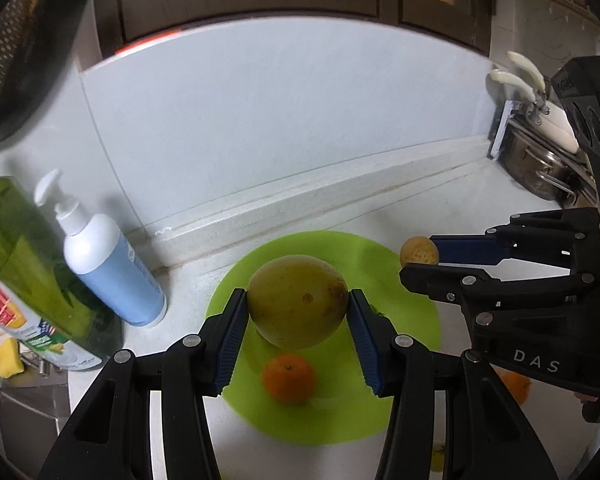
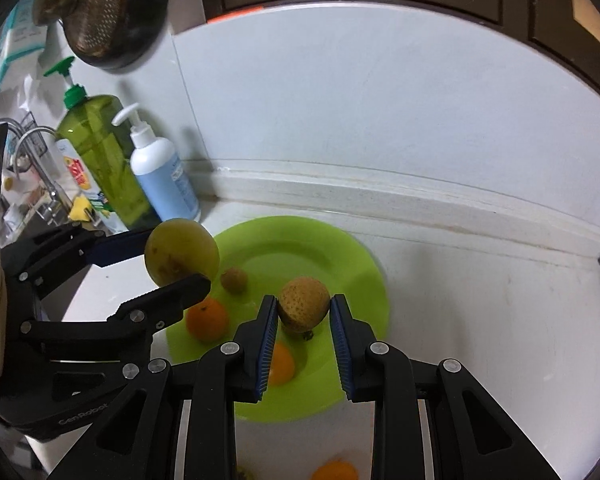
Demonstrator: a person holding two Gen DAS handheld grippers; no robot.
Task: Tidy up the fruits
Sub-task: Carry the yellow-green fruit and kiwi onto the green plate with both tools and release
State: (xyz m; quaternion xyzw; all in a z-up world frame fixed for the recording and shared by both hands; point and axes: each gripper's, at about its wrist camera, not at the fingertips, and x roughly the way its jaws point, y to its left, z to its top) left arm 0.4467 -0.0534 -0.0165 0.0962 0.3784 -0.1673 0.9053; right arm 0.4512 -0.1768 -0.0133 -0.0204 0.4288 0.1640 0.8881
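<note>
I hold a big yellow-green fruit (image 1: 297, 301) in my left hand-held gripper (image 1: 297, 304) and a small rough fruit (image 2: 303, 304) in my right hand-held gripper (image 2: 303, 310), both clenched across the round, firm, probably slippery middle.

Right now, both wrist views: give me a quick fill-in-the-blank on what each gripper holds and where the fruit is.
1. The left gripper is shut on a large ____-coloured fruit.
2. The right gripper holds a smaller, rough-skinned fruit above the ____ plate.
3. An orange lies ____ the plate.
4. The white pump bottle stands beside a ____ bottle.

Missing: yellow-green; green; on; green
</note>
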